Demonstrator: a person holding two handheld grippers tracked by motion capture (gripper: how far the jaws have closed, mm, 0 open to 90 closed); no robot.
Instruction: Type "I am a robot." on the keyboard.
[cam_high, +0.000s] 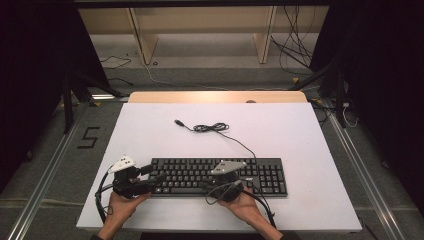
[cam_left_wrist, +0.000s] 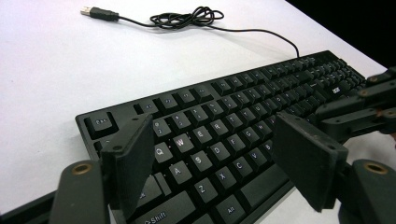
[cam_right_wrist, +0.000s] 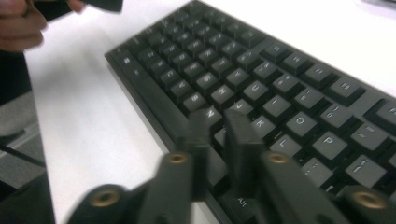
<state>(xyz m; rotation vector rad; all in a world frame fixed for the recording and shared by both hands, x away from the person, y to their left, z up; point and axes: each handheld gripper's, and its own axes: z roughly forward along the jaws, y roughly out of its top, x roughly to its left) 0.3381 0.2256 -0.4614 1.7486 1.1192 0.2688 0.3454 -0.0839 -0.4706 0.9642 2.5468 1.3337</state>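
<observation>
A black keyboard lies near the front edge of the white tabletop. Its cable runs back in a loose coil and ends in a USB plug. My left gripper hovers over the keyboard's left end, jaws wide apart with nothing between them. My right gripper is over the keyboard's front middle near the space bar. Its jaws stand a narrow gap apart, blurred, and hold nothing.
A wooden strip borders the table's far edge. Behind it stand a wooden shelf frame and loose cables on the floor. Black stands flank the table. A black "5" mark is on the floor at left.
</observation>
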